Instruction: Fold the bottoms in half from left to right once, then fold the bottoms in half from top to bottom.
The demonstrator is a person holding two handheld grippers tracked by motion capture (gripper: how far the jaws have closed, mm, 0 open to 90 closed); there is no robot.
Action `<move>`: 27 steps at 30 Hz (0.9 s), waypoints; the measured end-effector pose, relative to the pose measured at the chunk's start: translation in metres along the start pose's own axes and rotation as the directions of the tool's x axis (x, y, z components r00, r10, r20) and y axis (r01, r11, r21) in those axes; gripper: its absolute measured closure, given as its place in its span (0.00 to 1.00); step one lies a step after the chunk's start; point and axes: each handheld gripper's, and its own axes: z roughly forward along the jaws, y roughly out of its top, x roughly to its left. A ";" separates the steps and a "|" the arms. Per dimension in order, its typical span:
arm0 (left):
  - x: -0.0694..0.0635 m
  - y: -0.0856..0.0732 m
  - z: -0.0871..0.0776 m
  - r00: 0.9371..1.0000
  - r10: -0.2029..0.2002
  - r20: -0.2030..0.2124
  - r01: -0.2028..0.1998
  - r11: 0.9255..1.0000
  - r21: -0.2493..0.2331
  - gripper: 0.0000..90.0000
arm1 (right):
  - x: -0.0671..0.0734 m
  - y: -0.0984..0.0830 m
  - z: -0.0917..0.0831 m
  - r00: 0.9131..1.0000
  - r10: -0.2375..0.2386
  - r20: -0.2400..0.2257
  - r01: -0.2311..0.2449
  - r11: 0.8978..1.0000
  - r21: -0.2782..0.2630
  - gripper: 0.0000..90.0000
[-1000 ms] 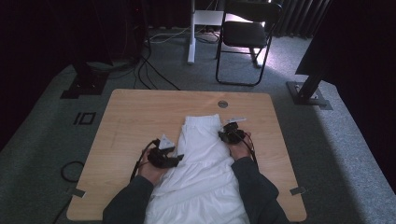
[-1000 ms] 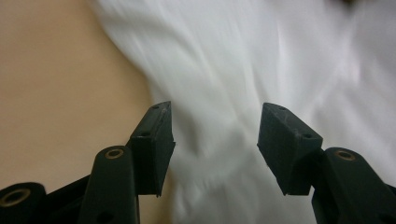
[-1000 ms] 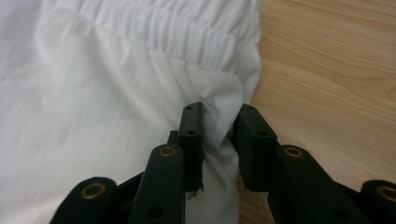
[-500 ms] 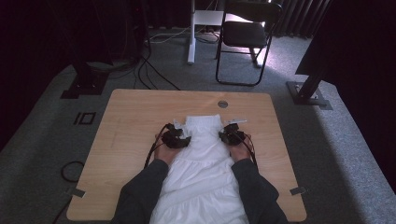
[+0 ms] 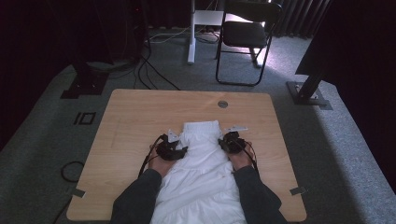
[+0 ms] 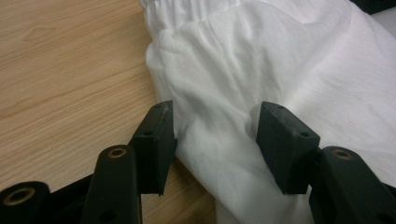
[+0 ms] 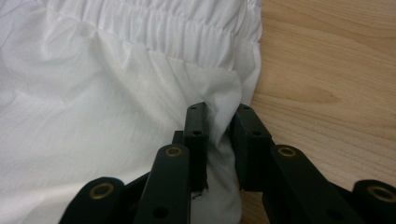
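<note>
A white garment [image 5: 201, 182] with a gathered elastic waistband at its far end lies along the middle of the wooden table [image 5: 140, 116] and runs off the near edge. My left gripper [image 5: 170, 149] rests at the garment's left edge. In the left gripper view it [image 6: 212, 140] is open, its jaws wide apart around a raised fold of the garment [image 6: 261, 60]. My right gripper [image 5: 231, 141] sits at the garment's right edge below the waistband. In the right gripper view it [image 7: 219, 135] is shut on a pinched fold of the garment [image 7: 93, 93].
A round grommet [image 5: 222, 104] sits in the table's far edge. Bare wood lies to both sides of the garment. On the carpet beyond stand a black chair [image 5: 245, 37], a white post [image 5: 191, 32], cables [image 5: 154, 70] and a stand base [image 5: 308, 93].
My left gripper moved forward from lower left to the garment's left edge, then settled lower over a fold. The right gripper slid slightly toward the person, still pinching the cloth.
</note>
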 end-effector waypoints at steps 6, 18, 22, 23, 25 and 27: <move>0.014 0.019 -0.003 0.994 -0.105 0.020 0.105 0.994 -0.007 0.43 | -0.001 0.000 0.000 1.000 0.005 -0.007 -0.005 1.000 -0.004 0.86; 0.021 0.038 0.029 0.993 -0.117 0.018 0.117 0.993 0.023 0.29 | -0.002 -0.001 0.000 1.000 0.010 -0.012 -0.011 1.000 -0.006 0.86; 0.021 0.036 0.034 0.994 -0.105 0.002 0.105 0.994 0.029 0.28 | -0.003 -0.001 0.000 1.000 0.012 -0.016 -0.012 1.000 -0.006 0.86; 0.020 0.036 0.034 0.996 -0.088 -0.005 0.088 0.996 0.032 0.29 | -0.003 0.000 0.000 1.000 0.012 -0.018 -0.012 1.000 -0.004 0.84; 0.017 0.037 0.034 0.998 -0.062 -0.005 0.062 0.997 0.038 0.35 | -0.005 0.002 0.000 0.998 0.014 -0.062 -0.013 1.000 0.016 0.72; 0.017 0.038 0.033 0.999 -0.048 0.003 0.048 0.998 0.049 0.41 | -0.010 0.008 -0.002 0.996 0.028 -0.080 -0.025 0.999 0.038 0.58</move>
